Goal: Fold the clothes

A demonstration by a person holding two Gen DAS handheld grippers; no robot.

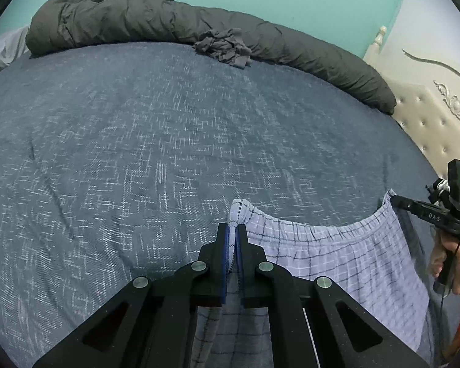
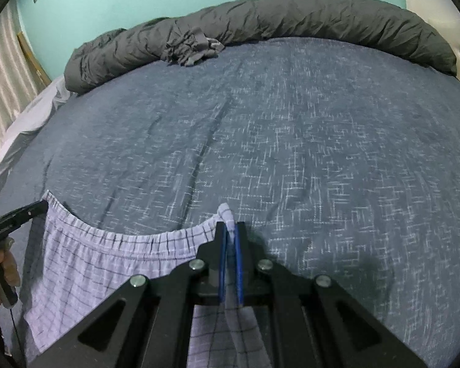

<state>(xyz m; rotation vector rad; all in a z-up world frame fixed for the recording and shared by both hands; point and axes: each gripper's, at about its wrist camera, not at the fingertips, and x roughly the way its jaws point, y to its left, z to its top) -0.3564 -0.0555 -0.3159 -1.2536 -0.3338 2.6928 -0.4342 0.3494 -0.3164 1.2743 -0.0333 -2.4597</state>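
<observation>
Both tools are clenched on the waistband of the checked shorts (image 1: 337, 263) right now — the left tool (image 1: 232, 230) pinches one end at the bottom centre of its own view, and the right tool (image 2: 230, 230) has the other end, with a little tuft of fabric poking up between its blue pads. The shorts hang in the lower part of both frames, waistband sagging in a curve between the two grips, above the blue bed cover (image 1: 138, 153). So the step looks like carrying them over to lay flat. My two cents: pull the tools a bit further apart first so that sag goes taut, keep both at the same height, then lower the hem end onto the bed first and drag lightly back toward you so the legs spread out smooth. Don't let go until the waistband is down. Plenty of room mid-bed — the crumpled grey garment (image 1: 222, 47) and the rolled dark duvet (image 1: 199, 27) sit well apart, along the top of the frame.
</observation>
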